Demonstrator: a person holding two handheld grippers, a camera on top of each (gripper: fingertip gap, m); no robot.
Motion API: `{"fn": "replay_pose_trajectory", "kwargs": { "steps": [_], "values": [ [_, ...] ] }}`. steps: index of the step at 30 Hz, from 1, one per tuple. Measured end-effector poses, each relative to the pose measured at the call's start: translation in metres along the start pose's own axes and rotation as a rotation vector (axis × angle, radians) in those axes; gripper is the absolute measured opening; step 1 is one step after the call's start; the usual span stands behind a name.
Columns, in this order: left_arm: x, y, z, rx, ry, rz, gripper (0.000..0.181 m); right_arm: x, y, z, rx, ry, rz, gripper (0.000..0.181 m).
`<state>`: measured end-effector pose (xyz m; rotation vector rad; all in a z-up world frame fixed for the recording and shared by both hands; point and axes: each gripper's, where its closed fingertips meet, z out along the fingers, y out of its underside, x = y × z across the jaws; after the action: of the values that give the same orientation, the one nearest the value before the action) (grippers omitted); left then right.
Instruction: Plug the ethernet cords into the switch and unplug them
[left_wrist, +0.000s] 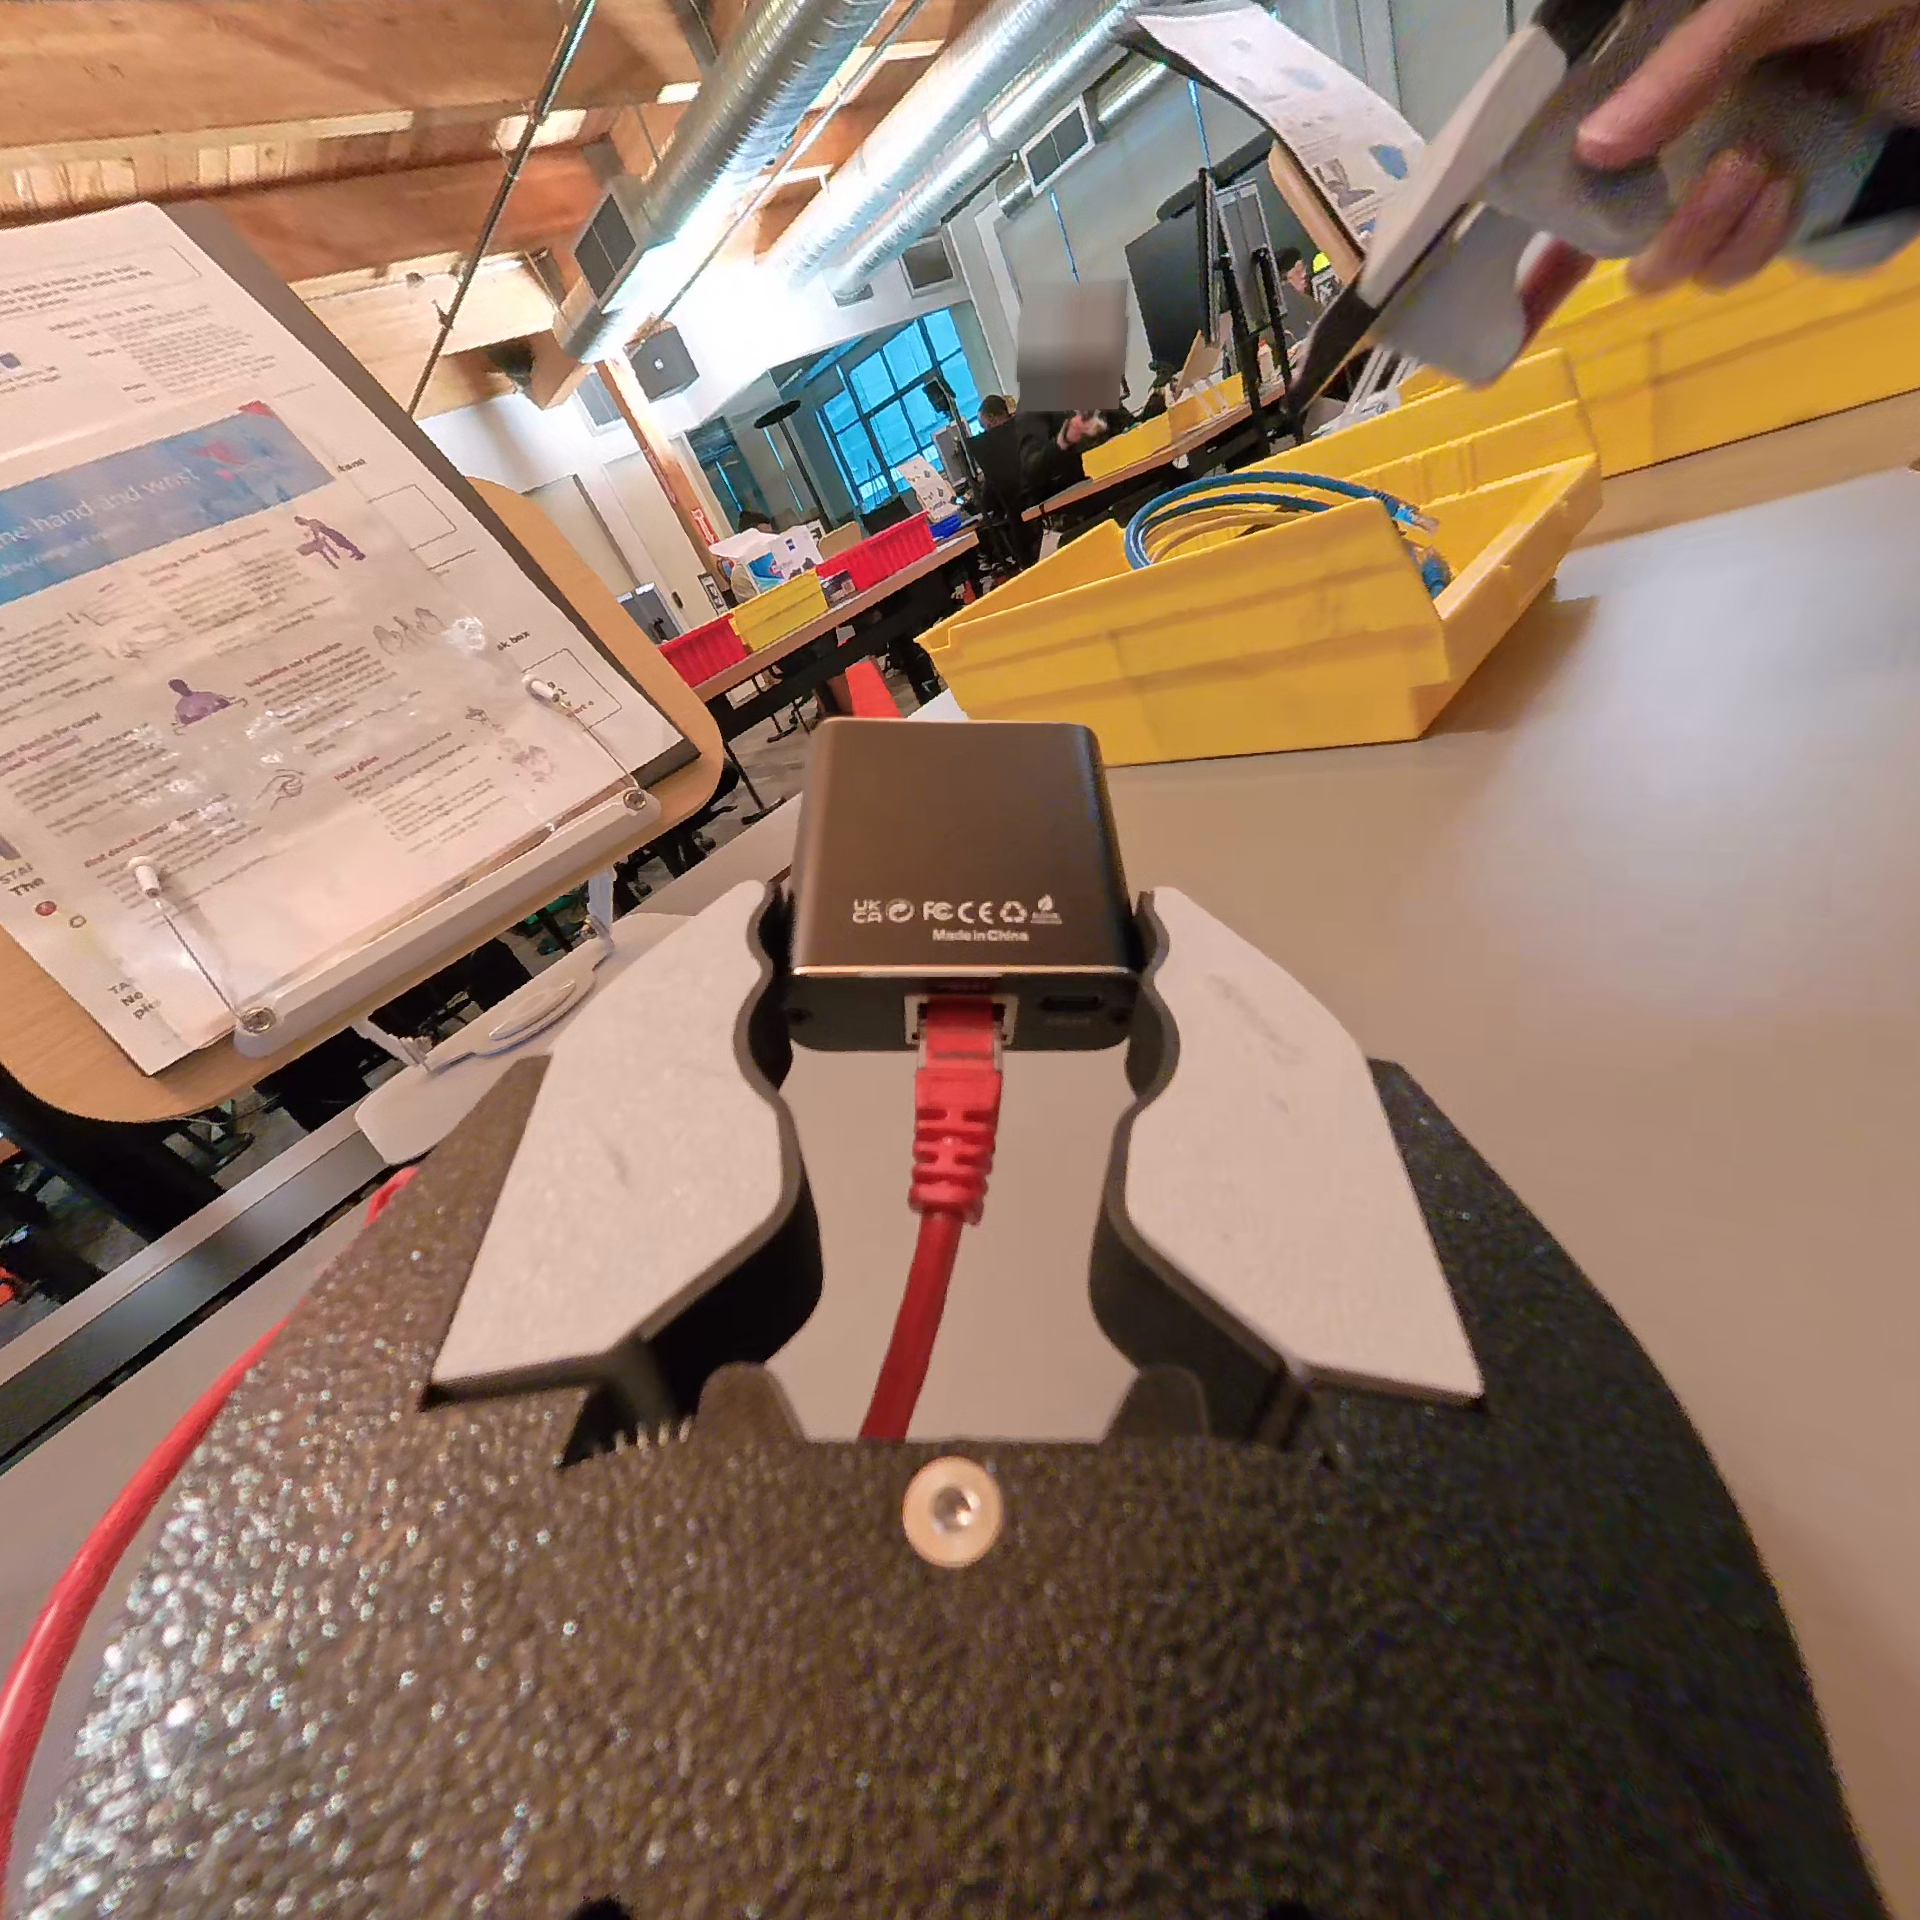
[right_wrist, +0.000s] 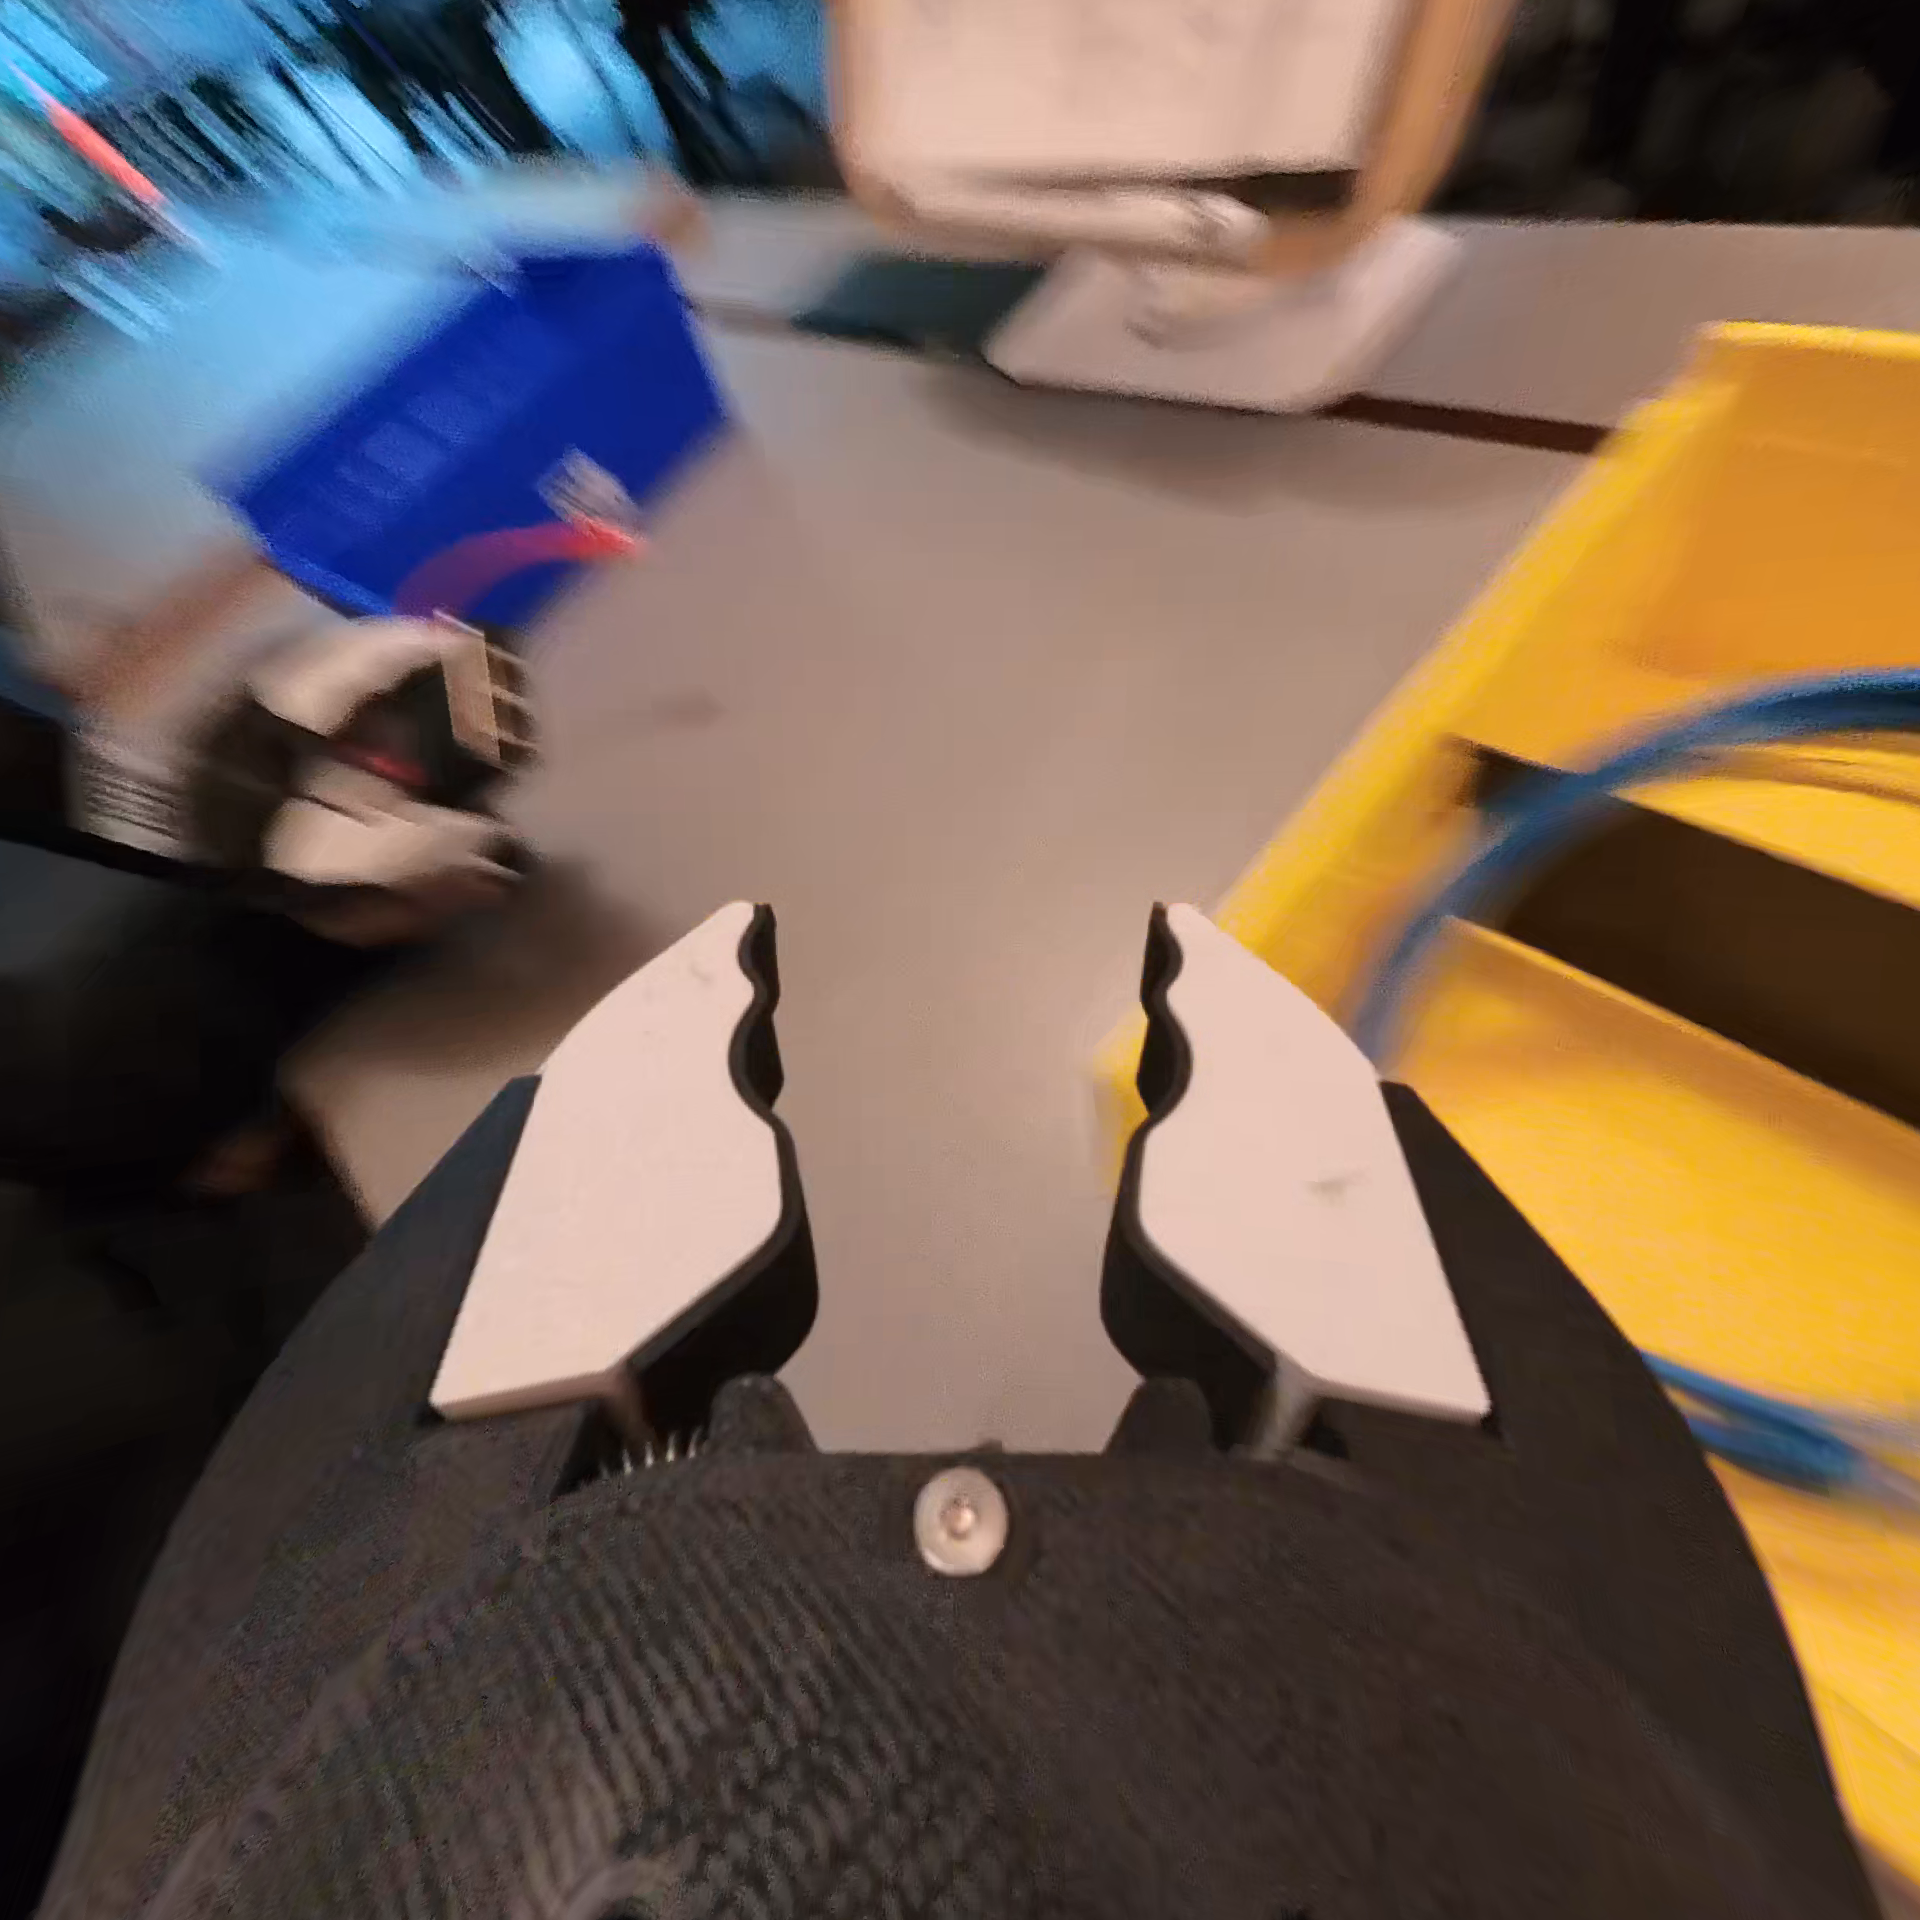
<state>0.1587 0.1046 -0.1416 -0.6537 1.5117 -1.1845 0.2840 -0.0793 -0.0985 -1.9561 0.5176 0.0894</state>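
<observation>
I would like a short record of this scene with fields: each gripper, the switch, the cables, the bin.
left gripper: shut on the switch, one finger on each side
switch: small black box, held over the grey table
red cable: plugged into the near port of the switch, runs back between the fingers
right gripper: open, empty, above the table; view blurred
blue cables: coiled in the yellow bin

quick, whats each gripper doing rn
Left gripper: shut on the black switch, red cord plugged into it.
Right gripper: open, holding nothing, over the table beside the yellow bin.
</observation>
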Motion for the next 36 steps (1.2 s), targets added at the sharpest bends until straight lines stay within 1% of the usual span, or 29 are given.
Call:
{"fn": "replay_pose_trajectory", "kwargs": {
  "steps": [1,4,5,7,8,10,11,12,13,14,16,18,20,22,25,27,28,31,36],
  "values": [
    [0.001,-0.001,0.0,0.008,0.011,-0.007,0.062,-0.031,0.0,0.018,0.068,-0.117,0.057,0.068],
    [0.004,-0.005,-0.001,0.032,0.033,-0.035,0.062,-0.113,0.01,0.073,0.166,-0.447,0.232,0.067],
    [0.003,-0.006,-0.001,0.034,0.03,-0.042,0.062,-0.135,0.016,0.091,0.162,-0.533,0.272,0.066],
    [0.001,-0.008,-0.003,0.05,0.029,-0.069,0.062,-0.165,0.025,0.119,0.136,-0.637,0.29,0.065],
    [0.0,-0.01,-0.004,0.061,0.029,-0.081,0.062,-0.174,0.027,0.131,0.129,-0.658,0.286,0.066],
    [-0.003,-0.011,-0.005,0.072,0.021,-0.086,0.062,-0.184,0.022,0.147,0.161,-0.671,0.288,0.066],
    [-0.003,-0.011,-0.006,0.073,0.018,-0.082,0.062,-0.187,0.021,0.152,0.171,-0.674,0.287,0.061],
    [-0.003,-0.011,-0.005,0.073,0.016,-0.079,0.062,-0.19,0.02,0.155,0.179,-0.677,0.278,0.052],
    [-0.004,-0.01,-0.005,0.073,0.012,-0.077,0.062,-0.192,0.02,0.157,0.193,-0.679,0.265,0.033],
    [-0.004,-0.01,-0.005,0.071,0.008,-0.075,0.062,-0.193,0.019,0.158,0.217,-0.681,0.259,0.029],
    [-0.003,-0.007,-0.003,0.062,0.01,-0.057,0.062,-0.192,0.02,0.158,0.232,-0.685,0.262,0.027],
    [-0.001,-0.008,-0.002,0.061,0.019,-0.068,0.063,-0.189,0.021,0.157,0.223,-0.626,0.177,0.026],
    [0.002,-0.013,-0.003,0.071,0.058,-0.115,0.068,-0.183,0.016,0.152,0.252,-0.512,0.034,0.025],
    [0.0,-0.014,-0.003,0.022,0.089,-0.145,0.076,-0.169,0.007,0.145,0.278,-0.313,-0.133,0.025],
    [-0.007,-0.025,-0.004,-0.041,0.1,-0.202,0.089,-0.151,-0.001,0.135,0.271,0.072,-0.538,0.025],
    [-0.012,-0.037,-0.007,-0.047,0.082,-0.229,0.089,-0.151,-0.004,0.133,0.259,0.27,-0.793,0.025],
    [-0.012,-0.043,-0.008,-0.049,0.081,-0.238,0.089,-0.153,-0.004,0.133,0.253,0.34,-0.879,0.025],
    [-0.011,-0.049,-0.011,-0.087,0.081,-0.269,0.083,-0.158,0.001,0.141,0.228,0.455,-1.029,0.025],
    [-0.005,-0.032,-0.01,-0.214,0.103,-0.325,0.073,-0.171,0.004,0.145,0.227,0.54,-1.216,0.025]
  ]
}}
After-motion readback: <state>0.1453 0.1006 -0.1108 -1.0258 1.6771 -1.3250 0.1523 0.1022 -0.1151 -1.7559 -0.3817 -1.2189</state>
